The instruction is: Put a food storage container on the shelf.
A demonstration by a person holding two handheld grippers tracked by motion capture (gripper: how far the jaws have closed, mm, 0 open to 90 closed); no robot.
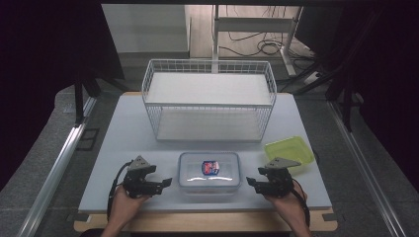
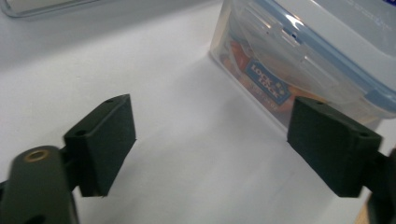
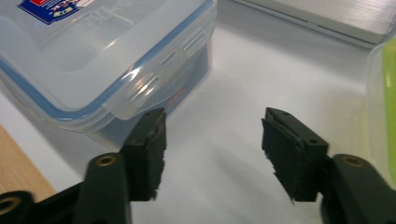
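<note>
At the near edge of the surface, the lidded clear food container is flanked by left gripper and right gripper; both jaws are parted, empty. Side latches should be squared up to before clamping.

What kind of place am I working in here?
Probably a lab or test bench: a white table holding a wire rack, a clear box and a green tub, with loose cables on the floor behind.

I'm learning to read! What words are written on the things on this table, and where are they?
"LOCK & LOCK": blue label on the side wall of the clear food container, as the left gripper view shows it, small and a little blurred.
Blue and red sticker on the container's lid: its print is too small and blurred to read.
Raised lettering moulded into the lid: too faint to read.
Green container: no words to read.
</note>
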